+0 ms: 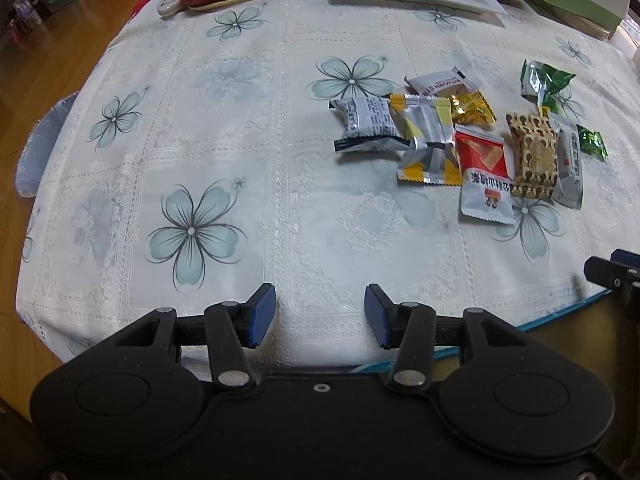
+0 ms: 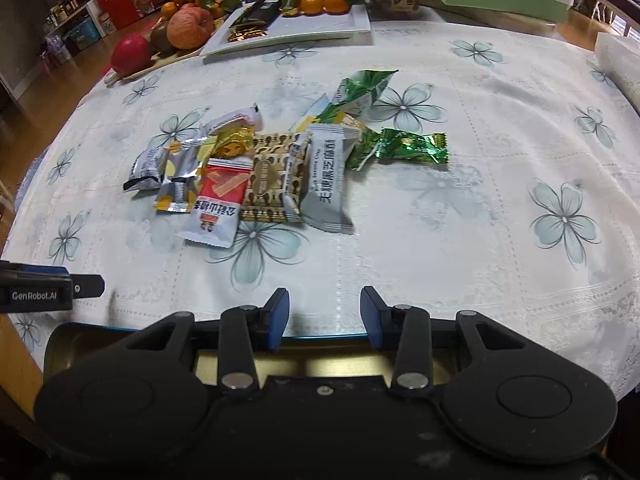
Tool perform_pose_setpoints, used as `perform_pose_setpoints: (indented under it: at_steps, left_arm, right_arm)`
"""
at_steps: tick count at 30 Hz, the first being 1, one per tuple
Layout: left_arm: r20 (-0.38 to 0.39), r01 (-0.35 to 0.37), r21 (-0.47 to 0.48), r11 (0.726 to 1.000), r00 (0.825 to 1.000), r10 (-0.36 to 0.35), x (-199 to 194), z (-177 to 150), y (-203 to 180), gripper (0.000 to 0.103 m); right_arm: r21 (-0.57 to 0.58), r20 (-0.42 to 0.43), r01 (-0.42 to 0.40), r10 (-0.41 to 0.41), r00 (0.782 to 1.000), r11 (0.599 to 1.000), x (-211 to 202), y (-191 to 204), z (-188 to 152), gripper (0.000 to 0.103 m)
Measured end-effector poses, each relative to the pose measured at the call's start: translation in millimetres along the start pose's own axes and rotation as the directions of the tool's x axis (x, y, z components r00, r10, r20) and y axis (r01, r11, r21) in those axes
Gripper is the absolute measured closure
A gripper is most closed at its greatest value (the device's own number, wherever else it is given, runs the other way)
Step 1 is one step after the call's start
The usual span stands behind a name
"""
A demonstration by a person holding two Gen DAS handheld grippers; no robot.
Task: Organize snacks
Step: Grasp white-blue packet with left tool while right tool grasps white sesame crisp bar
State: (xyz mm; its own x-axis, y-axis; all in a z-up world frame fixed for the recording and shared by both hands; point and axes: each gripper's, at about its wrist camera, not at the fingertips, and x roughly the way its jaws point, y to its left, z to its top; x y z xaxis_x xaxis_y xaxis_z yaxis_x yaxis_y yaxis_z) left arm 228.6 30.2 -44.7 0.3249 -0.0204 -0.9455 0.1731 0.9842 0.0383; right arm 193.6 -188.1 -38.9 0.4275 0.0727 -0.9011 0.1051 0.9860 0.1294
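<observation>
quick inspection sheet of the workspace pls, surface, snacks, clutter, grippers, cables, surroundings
surface: table under a white floral cloth
job's things: wrapped snacks in a loose pile, some overlapping; green candy at its right edge; open tin at the near edge, contents hidden
clutter: fruit board, white tray with oranges and packets, boxes behind
grippers: left gripper and right gripper both open and empty, short of the pile
cables: nothing seen
surroundings: wood floor, shelves behind
</observation>
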Motion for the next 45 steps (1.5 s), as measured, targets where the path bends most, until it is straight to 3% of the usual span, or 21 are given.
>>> perform_pose_setpoints:
  at_steps: [8,19,26,32,36,45]
  left_arm:
    - [-0.038,-0.001,0.003,1.000,0.999,0.001,4,-7,-5,0.048]
    - [-0.042,0.015,-0.007,1.000,0.999,-0.015,-2,-15,-8,0.048]
    - [-0.088,0.051,-0.026,0.998,0.995,-0.053,-4,-25,-12,0.049]
    - [0.018,0.037,-0.058,0.998,0.999,-0.036,-24,-11,-5,0.049]
    - [0.105,0.045,-0.108,0.993,0.994,-0.034,-33,20,3,0.049]
    - [0.149,0.044,-0.118,0.992,0.989,-0.027,-5,75,0,0.049]
  right_arm:
    - [-0.051,-0.006,-0.012,0.012,1.000,0.999,-1,0,-2,0.061]
    - [-0.017,-0.038,-0.036,0.036,0.999,0.999,-8,-11,-15,0.061]
    - [-0.001,-0.074,-0.060,0.059,0.995,0.998,-10,-13,-24,0.061]
    - [0.079,-0.005,-0.102,0.103,0.995,0.992,-17,-27,-8,0.060]
    - [0.123,0.065,-0.146,0.139,0.988,0.982,-19,-33,18,0.059]
    - [0.103,0.065,-0.133,0.127,0.990,0.986,18,-25,64,0.059]
